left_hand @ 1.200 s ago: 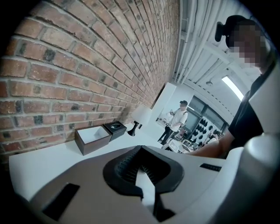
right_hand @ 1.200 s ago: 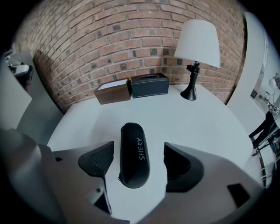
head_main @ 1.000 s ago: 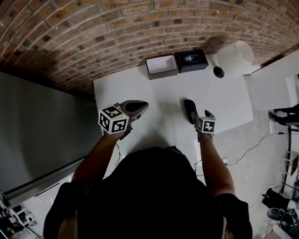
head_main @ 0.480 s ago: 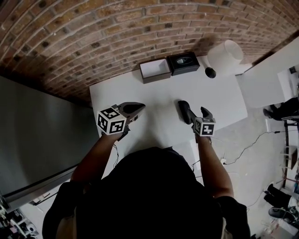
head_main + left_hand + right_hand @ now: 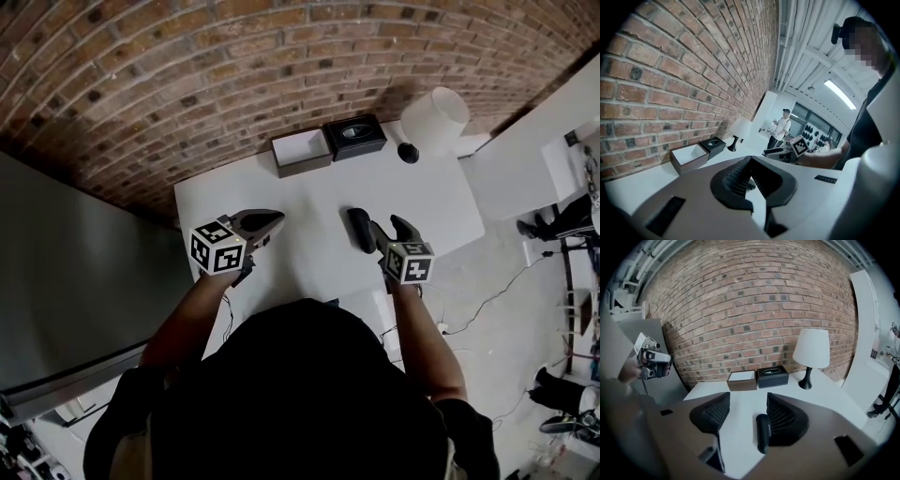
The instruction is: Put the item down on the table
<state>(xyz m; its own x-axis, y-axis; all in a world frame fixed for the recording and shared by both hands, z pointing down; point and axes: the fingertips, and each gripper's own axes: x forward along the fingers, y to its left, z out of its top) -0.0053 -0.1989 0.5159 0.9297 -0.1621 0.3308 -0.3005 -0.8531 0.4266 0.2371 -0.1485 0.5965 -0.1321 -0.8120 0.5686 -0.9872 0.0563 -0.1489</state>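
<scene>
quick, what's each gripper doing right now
Left gripper: closed, empty.
Right gripper: open, jaws just been closing but gripping nothing; the black case lies on the table, seen between them.

I see a brick wall (image 5: 187, 75) of rough, matt red-brown brick with paler gritty mortar. The counter (image 5: 309, 192) is white, smooth and matt, with only a faint sheen. The black case (image 5: 762, 432) lying on it looks like smooth hard plastic, slightly glossy, with pale lettering. The left tool (image 5: 750, 180) has a smooth, matt, pale plastic shell; its pads (image 5: 736, 178) are black, ribbed and rubbery-looking. The lamp shade (image 5: 811, 348) is white, matt and cloth-like; the lamp base (image 5: 805, 380) is dark and glossy. The tissue box (image 5: 772, 376) is black with a leather-like sheen. The open box (image 5: 741, 380) has dark brown walls and a white matt lining.
</scene>
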